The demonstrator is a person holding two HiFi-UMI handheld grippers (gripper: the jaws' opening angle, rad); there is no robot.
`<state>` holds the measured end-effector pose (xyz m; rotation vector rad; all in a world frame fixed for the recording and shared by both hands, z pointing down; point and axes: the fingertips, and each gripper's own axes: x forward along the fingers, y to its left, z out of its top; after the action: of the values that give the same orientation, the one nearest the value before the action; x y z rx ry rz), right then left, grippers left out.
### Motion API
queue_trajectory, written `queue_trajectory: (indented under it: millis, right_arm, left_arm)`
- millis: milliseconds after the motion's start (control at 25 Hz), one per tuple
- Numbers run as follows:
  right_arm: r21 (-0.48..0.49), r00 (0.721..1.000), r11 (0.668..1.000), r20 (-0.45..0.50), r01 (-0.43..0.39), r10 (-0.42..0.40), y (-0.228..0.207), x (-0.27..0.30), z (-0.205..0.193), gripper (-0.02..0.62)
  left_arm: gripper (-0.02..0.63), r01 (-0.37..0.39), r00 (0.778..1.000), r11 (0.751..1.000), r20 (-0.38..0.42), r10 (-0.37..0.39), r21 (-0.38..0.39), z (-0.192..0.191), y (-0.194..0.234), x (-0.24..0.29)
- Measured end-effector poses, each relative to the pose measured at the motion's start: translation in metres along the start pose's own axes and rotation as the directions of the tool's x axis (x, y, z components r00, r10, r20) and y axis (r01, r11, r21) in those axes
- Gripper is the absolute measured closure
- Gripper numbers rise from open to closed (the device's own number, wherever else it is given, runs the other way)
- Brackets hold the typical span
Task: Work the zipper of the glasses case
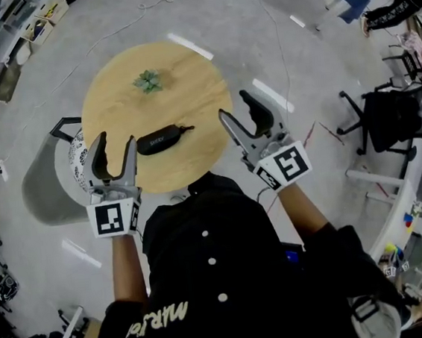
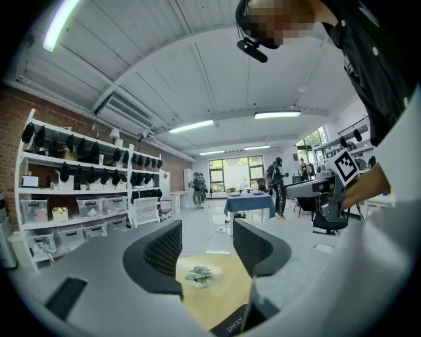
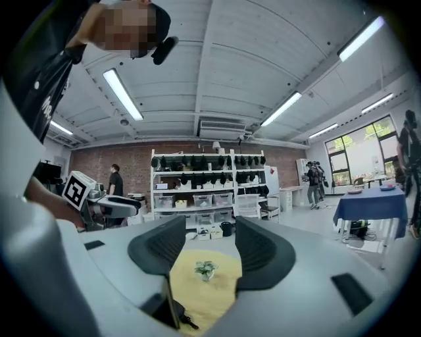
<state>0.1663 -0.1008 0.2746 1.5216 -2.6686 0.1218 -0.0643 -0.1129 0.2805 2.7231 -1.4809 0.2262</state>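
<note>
A black zippered glasses case [image 1: 161, 140] lies on the near half of the round wooden table [image 1: 113, 92], its pull tab pointing right. My left gripper [image 1: 113, 149] hangs open at the table's near-left edge, just left of the case and apart from it. My right gripper [image 1: 238, 107] is open off the table's right edge, nothing between its jaws. Part of the case [image 2: 231, 325] shows low in the left gripper view, beyond the open jaws of the left gripper [image 2: 207, 247]. The right gripper view catches the case [image 3: 172, 316] at the bottom, below the right gripper [image 3: 205, 245].
A small potted plant [image 1: 148, 81] stands at the table's far side; the plant [image 2: 199, 276] and plant [image 3: 205, 269] also show between the jaws. A grey chair [image 1: 51, 185] sits left of the table, a black office chair [image 1: 397, 119] to the right. Cables cross the floor.
</note>
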Motion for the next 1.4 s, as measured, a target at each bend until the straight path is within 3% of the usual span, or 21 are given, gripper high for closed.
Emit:
queue_trajectory:
  millis: [80, 240, 360, 600, 720, 880, 1040, 1240, 1400]
  right_arm:
    - [-0.003, 0.998, 0.999, -0.025, -0.053, 0.053, -0.007, 0.013, -0.009, 0.37]
    - [-0.009, 0.977, 0.984, -0.116, -0.18, 0.178, -0.01, 0.042, -0.038, 0.37]
    - [-0.004, 0.94, 0.965, -0.226, -0.263, 0.255, -0.003, 0.057, -0.066, 0.37]
    - [-0.035, 0.875, 0.924, -0.336, -0.38, 0.348, 0.005, 0.08, -0.116, 0.373]
    - [-0.078, 0.837, 0.891, -0.387, -0.447, 0.386, 0.012, 0.089, -0.141, 0.373]
    - [-0.118, 0.772, 0.835, -0.468, -0.537, 0.43, 0.019, 0.093, -0.181, 0.387]
    - [-0.104, 0.708, 0.796, -0.536, -0.596, 0.46, 0.024, 0.1, -0.219, 0.387]
    - [-0.104, 0.591, 0.708, -0.641, -0.698, 0.489, 0.038, 0.102, -0.263, 0.383]
    - [-0.117, 0.522, 0.641, -0.698, -0.759, 0.49, 0.045, 0.108, -0.29, 0.385]
  left_arm:
    - [0.379, 0.02, 0.999, 1.0, -0.033, -0.019, 0.02, -0.003, -0.002, 0.012]
    - [0.379, 0.114, 0.978, 0.987, -0.186, -0.092, 0.111, -0.032, -0.007, 0.026]
    - [0.379, 0.156, 0.959, 0.984, -0.252, -0.13, 0.085, -0.054, -0.009, 0.027]
    - [0.379, 0.276, 0.905, 0.96, -0.346, -0.248, 0.035, -0.105, -0.013, 0.036]
    - [0.379, 0.352, 0.865, 0.935, -0.397, -0.308, 0.043, -0.133, -0.021, 0.041]
    - [0.379, 0.475, 0.802, 0.872, -0.465, -0.375, 0.117, -0.176, -0.038, 0.051]
    - [0.379, 0.543, 0.741, 0.834, -0.522, -0.421, 0.098, -0.214, -0.046, 0.056]
    - [0.379, 0.634, 0.647, 0.771, -0.59, -0.482, 0.065, -0.249, -0.056, 0.058]
    - [0.39, 0.685, 0.579, 0.727, -0.64, -0.505, 0.046, -0.272, -0.055, 0.063]
